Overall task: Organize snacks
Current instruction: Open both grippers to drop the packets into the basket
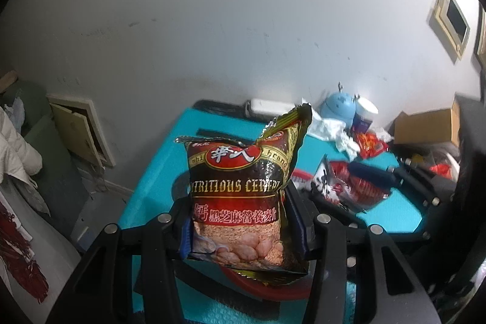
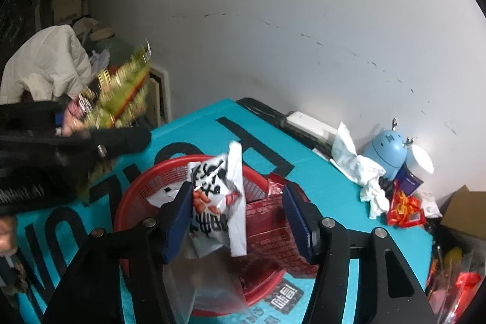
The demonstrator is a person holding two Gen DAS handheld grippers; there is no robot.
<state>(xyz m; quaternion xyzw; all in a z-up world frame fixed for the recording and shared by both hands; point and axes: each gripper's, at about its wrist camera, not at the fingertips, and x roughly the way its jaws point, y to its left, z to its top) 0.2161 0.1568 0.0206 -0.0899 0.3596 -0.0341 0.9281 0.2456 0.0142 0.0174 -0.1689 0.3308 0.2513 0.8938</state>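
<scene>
My left gripper [image 1: 240, 233] is shut on a dark red "Nutritious Cereal" bag [image 1: 240, 193] and holds it upright above the teal table [image 1: 158, 172]. The bag and left gripper show blurred at the left of the right wrist view [image 2: 121, 93]. My right gripper [image 2: 240, 220] is open over a round red basket [image 2: 133, 193]. A white snack bag with black writing [image 2: 218, 196] stands in the basket between the fingers, against the left pad; the right pad is clear of it. A red packet [image 2: 267, 223] lies in the basket too.
Along the wall stand a light blue round gadget [image 2: 388, 151], a white-lidded jar [image 2: 416, 166], crumpled tissue [image 2: 364, 172] and small red snack packs [image 2: 404, 208]. A cardboard box [image 1: 425, 126] sits at the right. A white jacket [image 2: 45, 63] hangs at the left.
</scene>
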